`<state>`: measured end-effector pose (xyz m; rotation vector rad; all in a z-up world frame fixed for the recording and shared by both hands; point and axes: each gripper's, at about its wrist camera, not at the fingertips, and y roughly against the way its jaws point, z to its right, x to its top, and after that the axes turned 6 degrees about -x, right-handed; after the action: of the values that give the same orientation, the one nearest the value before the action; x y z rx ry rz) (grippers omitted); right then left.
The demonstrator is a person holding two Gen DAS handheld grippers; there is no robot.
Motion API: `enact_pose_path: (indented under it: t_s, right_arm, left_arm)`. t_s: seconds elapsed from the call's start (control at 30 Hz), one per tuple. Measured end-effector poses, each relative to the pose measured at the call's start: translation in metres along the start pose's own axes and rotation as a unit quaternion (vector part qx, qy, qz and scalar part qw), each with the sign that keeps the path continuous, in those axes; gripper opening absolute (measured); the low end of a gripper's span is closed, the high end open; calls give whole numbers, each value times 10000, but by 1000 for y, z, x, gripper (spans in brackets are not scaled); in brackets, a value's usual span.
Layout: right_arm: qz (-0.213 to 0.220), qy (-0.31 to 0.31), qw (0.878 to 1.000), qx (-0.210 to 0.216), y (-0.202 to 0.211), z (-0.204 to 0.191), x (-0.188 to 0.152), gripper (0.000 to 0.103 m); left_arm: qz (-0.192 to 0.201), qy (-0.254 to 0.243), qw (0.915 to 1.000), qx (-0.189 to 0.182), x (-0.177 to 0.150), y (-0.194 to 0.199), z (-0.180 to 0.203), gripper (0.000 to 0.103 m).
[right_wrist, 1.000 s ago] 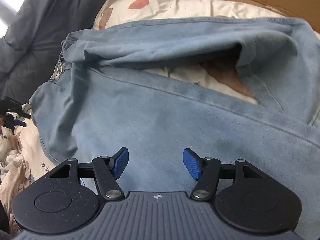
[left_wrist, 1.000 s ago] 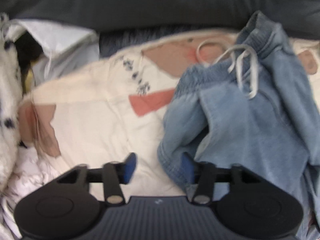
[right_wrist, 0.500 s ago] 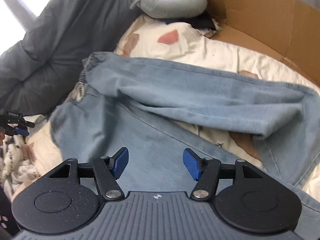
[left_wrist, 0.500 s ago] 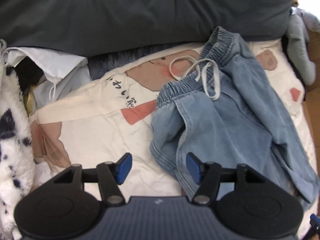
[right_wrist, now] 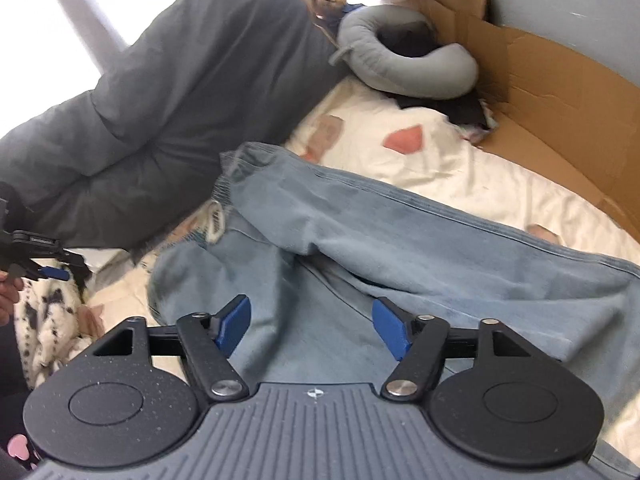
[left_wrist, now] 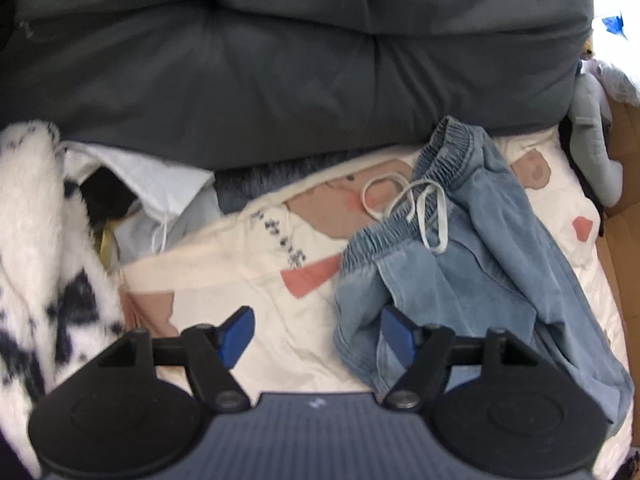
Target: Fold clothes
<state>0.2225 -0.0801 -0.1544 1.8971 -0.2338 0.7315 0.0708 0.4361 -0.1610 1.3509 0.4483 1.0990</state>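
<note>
Left wrist view: left gripper [left_wrist: 316,338] wide, empty; crumpled soft denim jeans [left_wrist: 472,264], elastic waistband, white drawstring [left_wrist: 420,208]. Right gripper [right_wrist: 312,326] wide too; jeans hem cut off.

Soft faded denim trousers [left_wrist: 480,264] lie on a matt printed cotton sheet [left_wrist: 240,256] beside fluffy fleece [left_wrist: 36,216].

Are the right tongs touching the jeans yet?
Cannot tell. In the right wrist view the open right tongs hang over the jeans, gripping nothing; neither view shows a gap or contact plainly.

Grey neck pillow [right_wrist: 404,66], cardboard [right_wrist: 560,92].
</note>
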Motion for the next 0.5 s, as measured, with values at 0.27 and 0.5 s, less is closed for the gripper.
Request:
enact_pose_path:
  t_s: [0.27, 0.5]
  right_arm:
    - [132, -165, 9997, -98, -52, -1, 1, 80]
    - [39, -15, 10000, -61, -99, -7, 13, 80]
  left_arm:
    - [109, -144, 9996, -197, 27, -68, 23, 73]
    - [247, -226, 9986, -413, 58, -133, 53, 73]
